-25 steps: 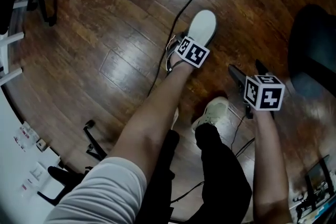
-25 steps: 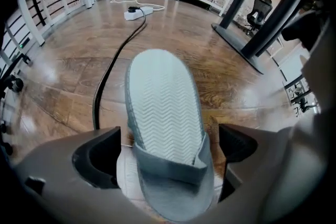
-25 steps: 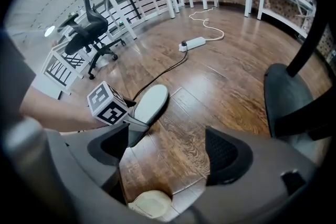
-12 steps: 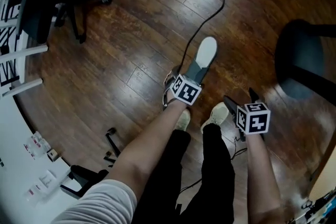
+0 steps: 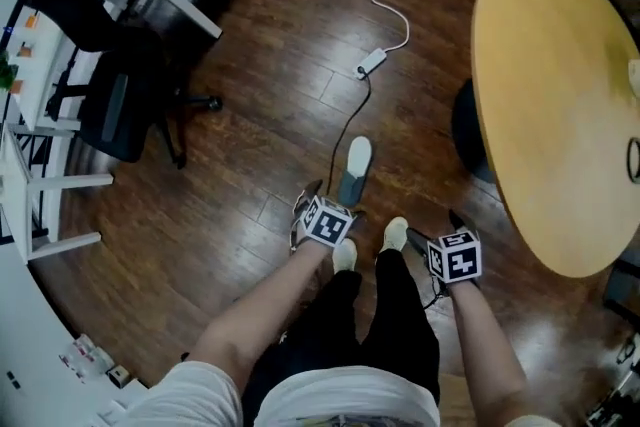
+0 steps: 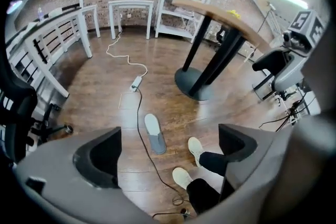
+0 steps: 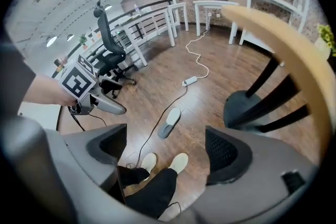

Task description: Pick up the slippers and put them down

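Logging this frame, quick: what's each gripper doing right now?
Left gripper: open, holding nothing.
Right gripper: open, holding nothing.

we see no readable text or nos. anywhere; only square b/w marker patterns on the gripper cubes.

One slipper [image 5: 354, 175], two tongs [image 5: 325, 202] [image 5: 437, 228], one table [image 5: 545, 95], one chair [image 5: 118, 113].

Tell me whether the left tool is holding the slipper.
No, the left tool's jaws stand apart with nothing gripped, and the slipper lies on the floor below.
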`<state>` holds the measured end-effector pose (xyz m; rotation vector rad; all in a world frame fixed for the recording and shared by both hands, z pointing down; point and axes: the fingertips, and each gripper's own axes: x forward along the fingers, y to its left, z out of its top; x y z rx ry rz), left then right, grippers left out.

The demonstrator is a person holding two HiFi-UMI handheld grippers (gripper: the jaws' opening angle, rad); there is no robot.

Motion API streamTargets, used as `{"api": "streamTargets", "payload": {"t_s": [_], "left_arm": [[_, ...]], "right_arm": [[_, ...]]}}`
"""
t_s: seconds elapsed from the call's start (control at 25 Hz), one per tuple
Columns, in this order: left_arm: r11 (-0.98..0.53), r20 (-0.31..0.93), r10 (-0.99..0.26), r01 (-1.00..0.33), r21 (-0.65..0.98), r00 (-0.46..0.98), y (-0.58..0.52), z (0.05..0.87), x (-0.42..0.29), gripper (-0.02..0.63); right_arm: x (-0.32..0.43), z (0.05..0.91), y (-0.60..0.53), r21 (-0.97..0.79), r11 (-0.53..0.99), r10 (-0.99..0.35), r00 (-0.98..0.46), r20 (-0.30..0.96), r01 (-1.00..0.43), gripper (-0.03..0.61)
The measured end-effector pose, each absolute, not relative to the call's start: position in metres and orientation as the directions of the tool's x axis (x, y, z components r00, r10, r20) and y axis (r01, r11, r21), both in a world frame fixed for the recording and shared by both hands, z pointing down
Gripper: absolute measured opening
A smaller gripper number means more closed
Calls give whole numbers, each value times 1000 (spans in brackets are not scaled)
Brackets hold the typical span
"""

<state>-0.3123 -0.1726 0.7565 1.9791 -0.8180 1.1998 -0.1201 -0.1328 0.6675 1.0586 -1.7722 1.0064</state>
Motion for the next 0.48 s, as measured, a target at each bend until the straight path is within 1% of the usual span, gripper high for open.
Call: {"api": "streamTargets", "payload": {"t_s": [0.2,0.32,0.48], "left_arm": [[-673,876,-164,-701,238,454,-126,620,-274,574],[-708,850,-152,-655,263,505,-94,551,-245,572],[-740,810,-194,-625,250,554,-61,470,-213,573]], "right_arm": [[-72,534,-80,-184,182,-407,-244,880,-966,482],[-37,469,-39,-157,142,-484,-207,850,-977,482],[15,406,29,-143,96,-542,-172,822,-985,482]]}}
